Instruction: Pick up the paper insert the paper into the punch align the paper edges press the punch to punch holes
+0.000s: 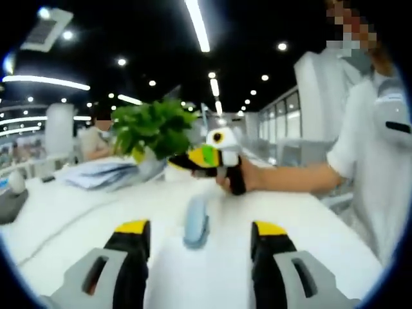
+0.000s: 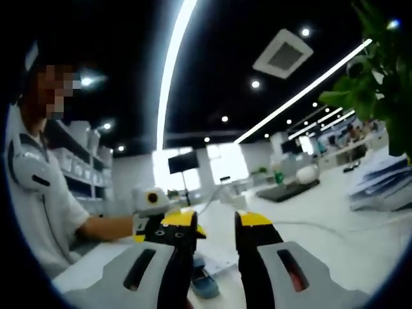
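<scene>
Lying between the open left claw (image 1: 199, 235), the punch (image 1: 196, 222).

From the left gripper view we look low across the white table (image 1: 77, 212), past our spread jaws, toward the punch (image 1: 196, 222) just ahead between them and the right gripper (image 1: 209, 156) beyond it. The right gripper view faces back the other way, tilted upward to the ceiling, with the left gripper (image 2: 158, 209) left of its jaws. Both views share the table, the plant (image 1: 154, 125) and the person (image 2: 38, 193).
</scene>
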`<move>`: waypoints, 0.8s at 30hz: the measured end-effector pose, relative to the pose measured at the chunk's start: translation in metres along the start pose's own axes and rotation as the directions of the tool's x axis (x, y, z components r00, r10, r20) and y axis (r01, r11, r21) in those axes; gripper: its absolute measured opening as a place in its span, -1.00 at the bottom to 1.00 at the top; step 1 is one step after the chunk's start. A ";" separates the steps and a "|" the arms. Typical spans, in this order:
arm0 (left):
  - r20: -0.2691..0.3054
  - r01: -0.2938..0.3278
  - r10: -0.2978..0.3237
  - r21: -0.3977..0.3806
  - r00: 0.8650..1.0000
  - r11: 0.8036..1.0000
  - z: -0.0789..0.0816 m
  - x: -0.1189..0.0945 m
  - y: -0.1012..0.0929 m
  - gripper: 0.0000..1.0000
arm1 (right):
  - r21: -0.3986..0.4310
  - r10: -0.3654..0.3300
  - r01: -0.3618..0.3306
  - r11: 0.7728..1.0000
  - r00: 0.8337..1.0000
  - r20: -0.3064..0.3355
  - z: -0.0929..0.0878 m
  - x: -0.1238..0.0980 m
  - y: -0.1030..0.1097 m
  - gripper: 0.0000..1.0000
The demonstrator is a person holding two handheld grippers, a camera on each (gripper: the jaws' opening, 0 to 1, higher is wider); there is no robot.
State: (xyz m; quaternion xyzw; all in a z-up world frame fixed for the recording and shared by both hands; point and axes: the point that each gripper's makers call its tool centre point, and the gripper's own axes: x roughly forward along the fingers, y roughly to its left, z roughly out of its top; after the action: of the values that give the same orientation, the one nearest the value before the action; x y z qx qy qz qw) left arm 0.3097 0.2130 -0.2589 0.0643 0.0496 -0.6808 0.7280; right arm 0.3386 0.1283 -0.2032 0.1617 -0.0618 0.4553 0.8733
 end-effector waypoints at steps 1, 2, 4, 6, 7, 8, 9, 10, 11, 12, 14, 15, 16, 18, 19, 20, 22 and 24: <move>-0.015 -0.018 0.018 -0.003 1.000 1.000 -0.007 -0.013 0.001 0.29 | -0.006 -0.003 0.003 1.000 1.000 -0.010 -0.002 0.000 0.000 -0.44; -0.022 -0.027 0.027 -0.002 0.999 1.000 -0.011 -0.021 0.002 0.31 | -0.008 -0.006 0.006 1.000 1.000 -0.015 -0.003 0.001 0.000 -0.43; -0.041 -0.041 0.040 -0.008 0.998 0.999 -0.020 -0.035 0.003 0.34 | -0.006 -0.012 0.012 1.000 1.000 -0.023 -0.005 0.000 -0.001 -0.41; -0.057 -0.054 0.053 -0.015 0.997 0.998 -0.029 -0.048 0.004 0.36 | -0.003 -0.014 0.014 1.000 1.000 -0.026 -0.006 -0.001 -0.002 -0.41; -0.059 -0.064 0.062 -0.025 0.996 0.998 -0.032 -0.053 0.006 0.36 | -0.001 -0.016 0.015 1.000 0.999 -0.028 -0.006 -0.001 -0.002 -0.41; -0.059 -0.068 0.066 -0.033 0.996 0.997 -0.034 -0.056 0.007 0.36 | -0.001 -0.017 0.017 1.000 0.999 -0.030 -0.007 -0.001 -0.003 -0.41; -0.060 -0.071 0.068 -0.036 0.996 0.997 -0.035 -0.058 0.008 0.35 | -0.003 -0.018 0.018 1.000 0.999 -0.033 -0.007 -0.001 -0.003 -0.41; -0.062 -0.077 0.074 -0.040 0.995 0.996 -0.036 -0.061 0.010 0.34 | -0.004 -0.019 0.019 1.000 0.999 -0.036 -0.008 -0.001 -0.003 -0.41; -0.063 -0.077 0.074 -0.044 0.995 0.996 -0.037 -0.062 0.012 0.33 | -0.005 -0.019 0.019 1.000 0.999 -0.039 -0.009 -0.001 -0.003 -0.41; -0.059 -0.071 0.068 -0.051 0.996 0.996 -0.038 -0.063 0.012 0.33 | -0.001 -0.020 0.020 1.000 0.999 -0.045 -0.010 -0.001 -0.003 -0.41; -0.048 -0.071 0.067 -0.074 0.997 0.995 -0.039 -0.064 0.014 0.33 | -0.001 -0.019 0.019 1.000 0.998 -0.055 -0.013 -0.001 -0.002 -0.40; -0.054 -0.071 0.068 -0.070 0.996 0.995 -0.040 -0.064 0.013 0.32 | -0.002 -0.020 0.019 1.000 0.998 -0.057 -0.013 -0.001 -0.002 -0.39; -0.061 -0.070 0.066 -0.058 0.996 0.996 -0.042 -0.064 0.013 0.32 | -0.003 -0.020 0.020 1.000 0.998 -0.059 -0.014 -0.001 -0.002 -0.39; -0.079 -0.071 0.067 -0.051 0.995 0.996 -0.047 -0.062 0.013 0.32 | -0.007 -0.023 0.022 1.000 0.998 -0.067 -0.015 -0.001 -0.002 -0.39; -0.090 -0.075 0.070 -0.046 0.993 0.996 -0.050 -0.063 0.014 0.32 | -0.011 -0.025 0.025 1.000 0.997 -0.071 -0.016 -0.001 -0.003 -0.39; -0.099 -0.083 0.079 -0.037 0.992 0.996 -0.052 -0.064 0.016 0.32 | -0.010 -0.026 0.025 1.000 0.997 -0.076 -0.017 -0.002 -0.004 -0.39; -0.109 -0.088 0.083 -0.036 0.991 0.995 -0.053 -0.064 0.017 0.30 | -0.010 -0.029 0.028 1.000 0.996 -0.082 -0.019 -0.001 -0.004 -0.39; -0.124 -0.075 0.071 -0.034 0.990 0.997 -0.057 -0.063 0.015 0.30 | -0.006 -0.025 0.024 1.000 0.996 -0.091 -0.022 0.000 -0.002 -0.39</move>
State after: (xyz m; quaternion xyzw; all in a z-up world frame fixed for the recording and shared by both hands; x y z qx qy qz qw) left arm 0.3213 0.2849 -0.3044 0.0937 0.1052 -0.6473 0.7491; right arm 0.3394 0.1351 -0.2237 0.1395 -0.0208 0.4513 0.8811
